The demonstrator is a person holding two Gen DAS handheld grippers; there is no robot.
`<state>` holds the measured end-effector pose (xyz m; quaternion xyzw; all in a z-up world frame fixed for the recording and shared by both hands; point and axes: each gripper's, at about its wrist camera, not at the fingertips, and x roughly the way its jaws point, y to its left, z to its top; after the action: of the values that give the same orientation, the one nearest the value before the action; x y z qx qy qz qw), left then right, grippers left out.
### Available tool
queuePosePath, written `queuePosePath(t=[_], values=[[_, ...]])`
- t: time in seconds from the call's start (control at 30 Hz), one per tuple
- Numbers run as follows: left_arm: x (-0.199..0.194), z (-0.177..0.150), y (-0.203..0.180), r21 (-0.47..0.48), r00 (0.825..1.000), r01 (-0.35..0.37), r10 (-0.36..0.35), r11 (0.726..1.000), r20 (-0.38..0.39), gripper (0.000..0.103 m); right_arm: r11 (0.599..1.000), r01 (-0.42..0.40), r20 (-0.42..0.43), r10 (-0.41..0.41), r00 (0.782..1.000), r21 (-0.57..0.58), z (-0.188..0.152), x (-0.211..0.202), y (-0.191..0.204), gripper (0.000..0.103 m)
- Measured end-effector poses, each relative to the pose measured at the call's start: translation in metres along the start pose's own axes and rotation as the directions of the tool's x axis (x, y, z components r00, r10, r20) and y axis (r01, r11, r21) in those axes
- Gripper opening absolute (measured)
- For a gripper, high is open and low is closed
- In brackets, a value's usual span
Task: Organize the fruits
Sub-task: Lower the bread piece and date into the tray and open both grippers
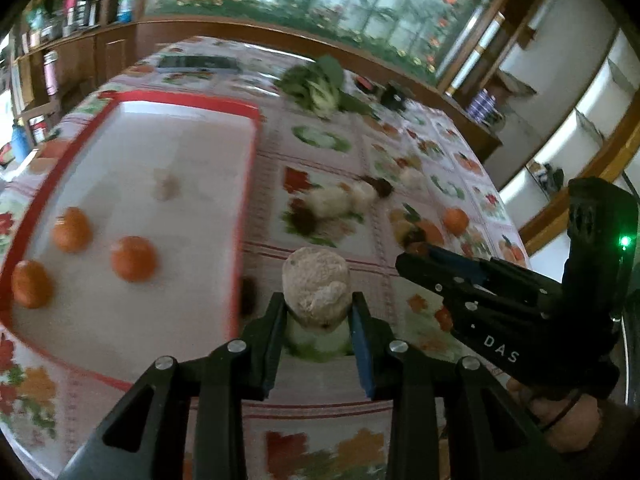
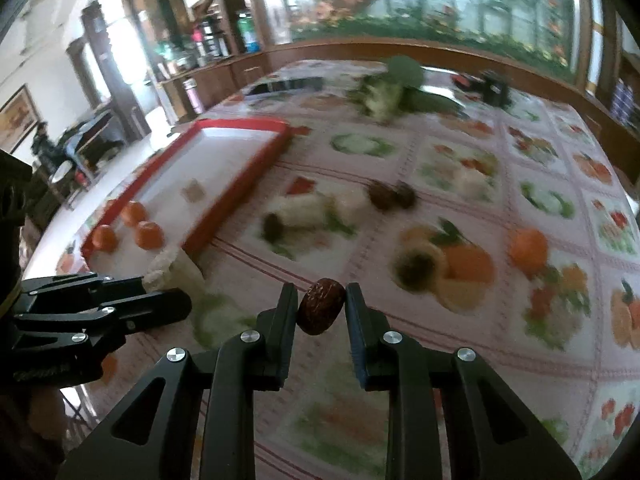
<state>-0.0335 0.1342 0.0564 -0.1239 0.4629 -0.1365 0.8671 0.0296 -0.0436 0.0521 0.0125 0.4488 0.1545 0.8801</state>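
My left gripper [image 1: 318,312] is shut on a pale beige mushroom-like piece [image 1: 316,286] and holds it just right of the red-rimmed white tray [image 1: 248,168]. Three oranges [image 1: 133,258] and one small beige piece [image 1: 166,186] lie in the tray. My right gripper [image 2: 321,304] is shut on a dark red date [image 2: 321,306] above the tablecloth. It also shows in the left wrist view [image 1: 424,264], to the right. The left gripper shows in the right wrist view [image 2: 160,292] with the pale piece [image 2: 172,268]. A loose orange [image 2: 528,250] lies on the cloth to the right.
More pale pieces and dark dates [image 2: 392,196] lie mid-table beyond the grippers. A leafy green vegetable [image 2: 384,88] and a dark object [image 2: 494,88] lie at the far side. Wooden cabinets and shelves surround the table with its fruit-print cloth [image 2: 460,160].
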Motion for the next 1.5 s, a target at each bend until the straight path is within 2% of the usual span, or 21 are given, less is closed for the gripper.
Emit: queuePosePath(t=[0.3, 0.6, 0.9, 1.13, 1.3, 1.5], values=[[-0.032, 0.001, 0.064, -0.085, 0.99, -0.127, 0.132, 0.988, 0.059, 0.034, 0.987, -0.098, -0.001, 0.098, 0.995, -0.124, 0.038, 0.029, 0.069, 0.023], [-0.027, -0.003, 0.107, -0.163, 0.98, -0.189, 0.196, 0.968, 0.026, 0.034, 0.968, -0.149, -0.075, 0.137, 0.988, -0.201, 0.048, 0.071, 0.117, 0.023], [-0.014, -0.007, 0.121, -0.179, 0.979, -0.202, 0.201, 0.963, -0.023, 0.034, 0.971, -0.146, -0.129, 0.123, 0.984, -0.191, 0.045, 0.096, 0.114, 0.023], [-0.012, -0.007, 0.119, -0.172, 0.976, -0.219, 0.218, 0.96, -0.028, 0.034, 0.972, -0.137, -0.146, 0.11, 0.983, -0.189, 0.042, 0.104, 0.112, 0.024], [-0.014, -0.008, 0.117, -0.163, 0.972, -0.234, 0.232, 0.958, -0.033, 0.035, 0.973, -0.14, -0.143, 0.114, 0.983, -0.184, 0.041, 0.1, 0.113, 0.03], [-0.023, -0.007, 0.113, -0.168, 0.966, -0.256, 0.258, 0.952, -0.011, 0.05, 0.974, -0.143, -0.118, 0.123, 0.985, -0.177, 0.038, 0.081, 0.112, 0.032]])
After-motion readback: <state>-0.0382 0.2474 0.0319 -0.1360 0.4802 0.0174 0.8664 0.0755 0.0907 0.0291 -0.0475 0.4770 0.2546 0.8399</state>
